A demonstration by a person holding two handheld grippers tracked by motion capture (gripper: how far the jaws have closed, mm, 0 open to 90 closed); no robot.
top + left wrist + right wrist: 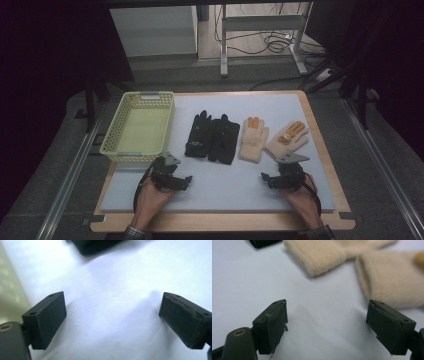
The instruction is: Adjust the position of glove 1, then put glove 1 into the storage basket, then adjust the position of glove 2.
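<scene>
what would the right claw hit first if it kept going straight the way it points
Probably a beige glove: the open right claw has bare mat just ahead, then both beige cuffs, the other glove off to one side. Depth is unclear.

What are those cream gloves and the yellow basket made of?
The cream gloves look like fuzzy knitted wool or fleece: the nap is soft, matte and ribbed up close. The basket looks like moulded plastic, pale yellow with a slight sheen and latticed walls. Neither can be told for certain.
</scene>
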